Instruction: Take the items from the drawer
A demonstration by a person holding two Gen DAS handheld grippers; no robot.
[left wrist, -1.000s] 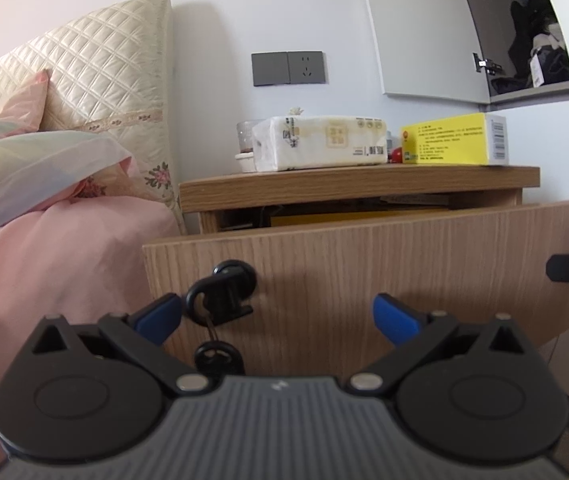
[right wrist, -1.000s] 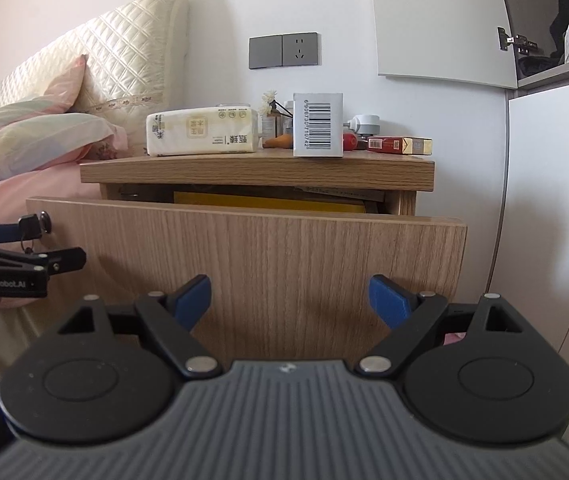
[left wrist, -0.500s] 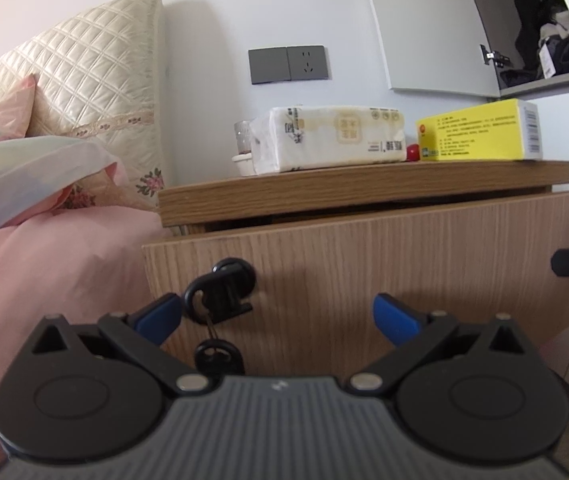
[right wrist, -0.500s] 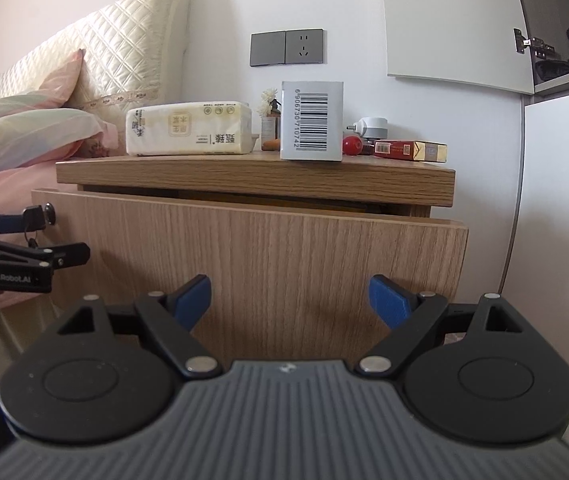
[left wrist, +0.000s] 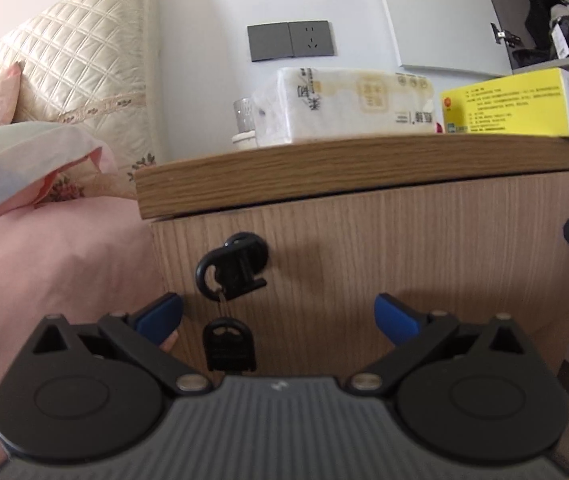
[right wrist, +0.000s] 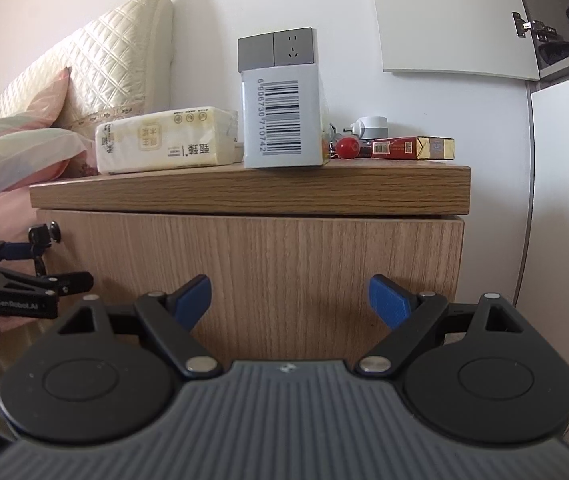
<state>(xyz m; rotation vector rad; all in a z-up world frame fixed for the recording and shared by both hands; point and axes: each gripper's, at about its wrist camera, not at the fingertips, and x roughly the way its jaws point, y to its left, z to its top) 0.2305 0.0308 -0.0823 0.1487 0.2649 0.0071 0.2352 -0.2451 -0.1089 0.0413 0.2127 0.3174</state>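
The nightstand's wooden drawer front (left wrist: 404,248) sits flush under the top board (left wrist: 324,172), so its contents are hidden. A black key (left wrist: 233,268) is in the lock, with a second key (left wrist: 228,344) dangling from it. My left gripper (left wrist: 278,312) is open, its blue fingertips close against the drawer front on either side of the keys. In the right wrist view my right gripper (right wrist: 288,296) is also open and empty, close to the same drawer front (right wrist: 284,264). The left gripper (right wrist: 64,264) shows at that view's left edge.
On the nightstand top (right wrist: 244,192) lie a tissue pack (right wrist: 164,146), a yellow box (left wrist: 512,104) with a barcode end (right wrist: 282,120), a red ball (right wrist: 348,147) and a red cigarette pack (right wrist: 412,148). A pink bed (left wrist: 52,264) lies left, white cabinets (right wrist: 564,200) right.
The drawer stood pulled out a second ago and is now pushed shut. Both open grippers moved forward with its front.
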